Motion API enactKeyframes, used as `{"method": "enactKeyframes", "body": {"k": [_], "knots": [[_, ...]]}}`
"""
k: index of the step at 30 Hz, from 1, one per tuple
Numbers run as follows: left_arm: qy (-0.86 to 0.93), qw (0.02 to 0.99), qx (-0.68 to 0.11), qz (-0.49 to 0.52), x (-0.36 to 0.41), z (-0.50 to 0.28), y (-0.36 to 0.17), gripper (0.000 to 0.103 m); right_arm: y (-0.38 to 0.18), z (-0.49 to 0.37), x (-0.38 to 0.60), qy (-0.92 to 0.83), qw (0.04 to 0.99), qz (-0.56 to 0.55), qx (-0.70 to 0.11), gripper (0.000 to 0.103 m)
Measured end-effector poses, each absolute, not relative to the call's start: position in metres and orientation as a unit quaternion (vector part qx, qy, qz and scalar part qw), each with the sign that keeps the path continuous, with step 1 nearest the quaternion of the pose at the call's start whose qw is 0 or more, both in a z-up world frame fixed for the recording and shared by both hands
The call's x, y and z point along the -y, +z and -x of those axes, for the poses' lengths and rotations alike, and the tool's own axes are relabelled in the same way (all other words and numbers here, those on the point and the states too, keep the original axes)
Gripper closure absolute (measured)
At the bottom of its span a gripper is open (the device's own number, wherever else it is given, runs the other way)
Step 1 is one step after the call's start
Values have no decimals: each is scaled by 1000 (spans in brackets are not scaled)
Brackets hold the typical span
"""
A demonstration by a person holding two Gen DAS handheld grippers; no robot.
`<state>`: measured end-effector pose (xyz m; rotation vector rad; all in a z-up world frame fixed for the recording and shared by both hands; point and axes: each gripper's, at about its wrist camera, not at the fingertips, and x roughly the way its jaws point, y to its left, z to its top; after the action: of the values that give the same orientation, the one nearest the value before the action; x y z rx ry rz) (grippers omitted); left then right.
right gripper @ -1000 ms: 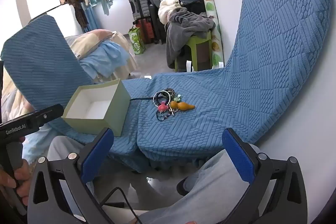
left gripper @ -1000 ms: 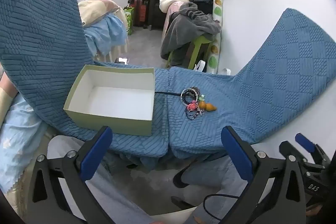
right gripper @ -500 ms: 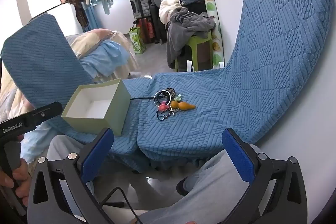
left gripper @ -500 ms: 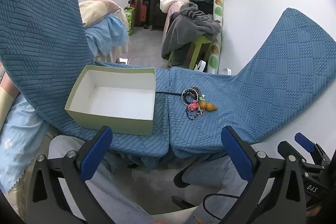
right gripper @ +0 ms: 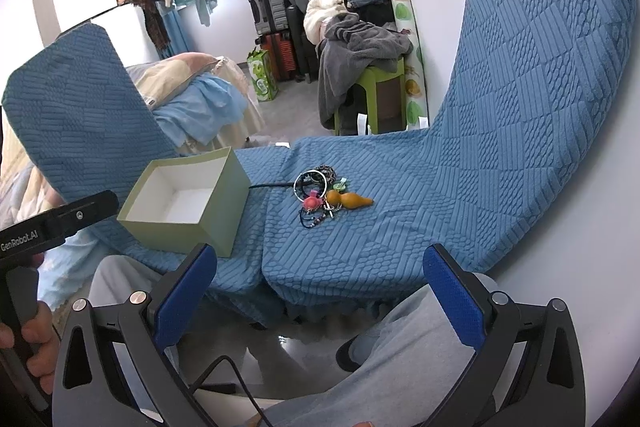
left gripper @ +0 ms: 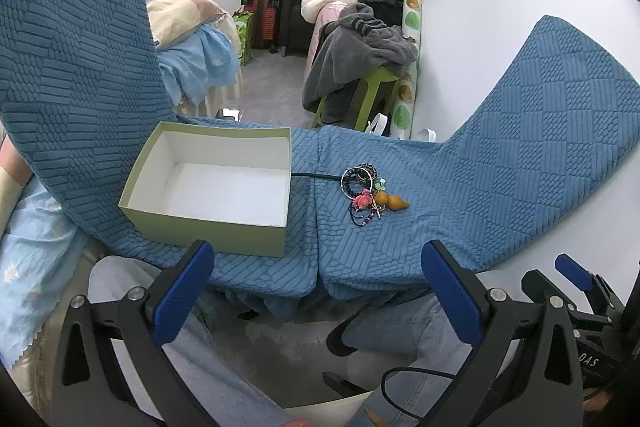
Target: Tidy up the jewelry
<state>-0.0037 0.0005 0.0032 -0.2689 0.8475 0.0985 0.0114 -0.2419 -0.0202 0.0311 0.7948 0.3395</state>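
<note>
A pile of jewelry (left gripper: 370, 194) lies on the blue quilted cloth (left gripper: 500, 163): dark bangles, beaded bracelets, a pink charm and an orange gourd pendant (left gripper: 394, 202). It also shows in the right wrist view (right gripper: 326, 197). An open pale green box (left gripper: 212, 183) with a white, empty inside stands to the left of the pile, also in the right wrist view (right gripper: 188, 207). My left gripper (left gripper: 316, 291) is open and empty, held back from the cloth's front edge. My right gripper (right gripper: 320, 291) is open and empty, likewise short of the cloth.
A black cable (left gripper: 316, 175) runs between box and jewelry. The cloth rises steeply at left and right. A person's legs (right gripper: 392, 355) are below the front edge. A green stool with clothes (left gripper: 360, 67), suitcases and a bed stand behind.
Both grippers have barely shifted; the view in the left wrist camera drifted slightly. Box and jewelry have not moved.
</note>
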Motion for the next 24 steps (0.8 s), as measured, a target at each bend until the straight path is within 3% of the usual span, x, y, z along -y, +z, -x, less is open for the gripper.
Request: {"method": "enactKeyframes", "body": {"k": [24], "knots": [[56,896,-422,125,9,-1,-2,0,-21,-16,249,155,908,-26,-388,0]]}}
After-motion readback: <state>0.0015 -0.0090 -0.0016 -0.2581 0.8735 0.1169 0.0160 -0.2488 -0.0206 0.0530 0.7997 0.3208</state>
